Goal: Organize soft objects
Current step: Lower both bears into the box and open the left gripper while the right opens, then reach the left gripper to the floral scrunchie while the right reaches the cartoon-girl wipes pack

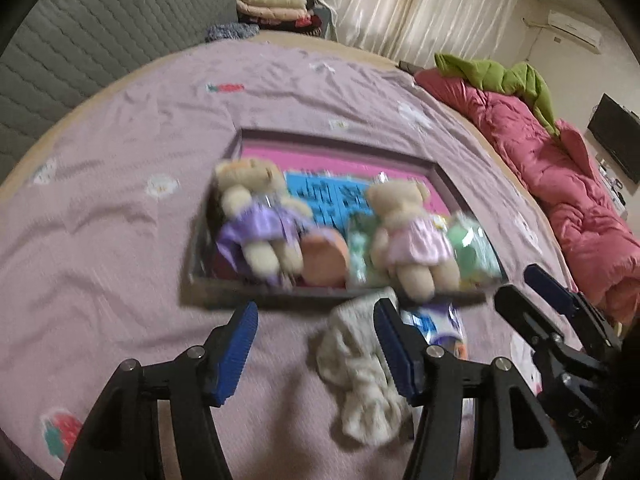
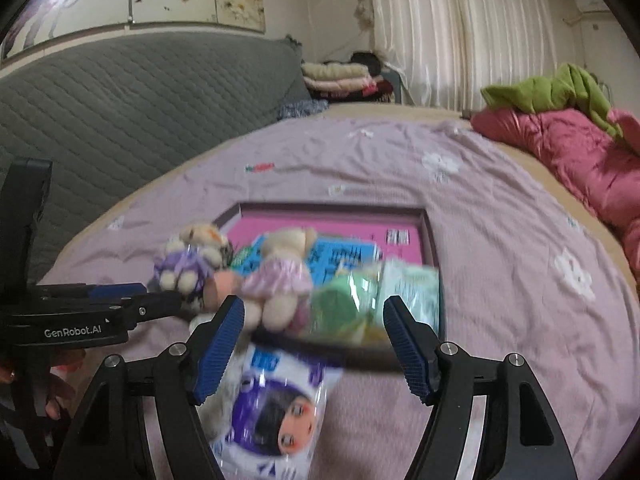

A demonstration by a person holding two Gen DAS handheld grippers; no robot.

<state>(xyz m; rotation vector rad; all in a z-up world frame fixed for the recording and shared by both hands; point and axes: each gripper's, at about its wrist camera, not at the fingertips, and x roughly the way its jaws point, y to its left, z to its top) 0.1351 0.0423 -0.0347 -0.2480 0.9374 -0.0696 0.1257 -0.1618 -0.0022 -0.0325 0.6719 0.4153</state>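
Observation:
A shallow dark box with a pink floor (image 1: 340, 162) (image 2: 332, 224) lies on the bed. In it are a bear in a purple dress (image 1: 260, 216) (image 2: 188, 268), a bear in a pink dress (image 1: 412, 236) (image 2: 280, 276), an orange round toy (image 1: 324, 256) and green packets (image 1: 472, 248) (image 2: 384, 292). In front of the box lie a cream sock (image 1: 360, 372) and a bagged doll (image 2: 272, 412) (image 1: 436, 326). My left gripper (image 1: 316, 348) is open just left of the sock. My right gripper (image 2: 312, 348) is open above the bagged doll.
The bed has a lilac patterned sheet (image 1: 120, 200) (image 2: 500, 280). A red quilt with a green cloth (image 1: 560, 168) (image 2: 568, 128) lies on the right side. A grey padded headboard (image 2: 120, 100) and folded blankets (image 1: 276, 8) stand beyond.

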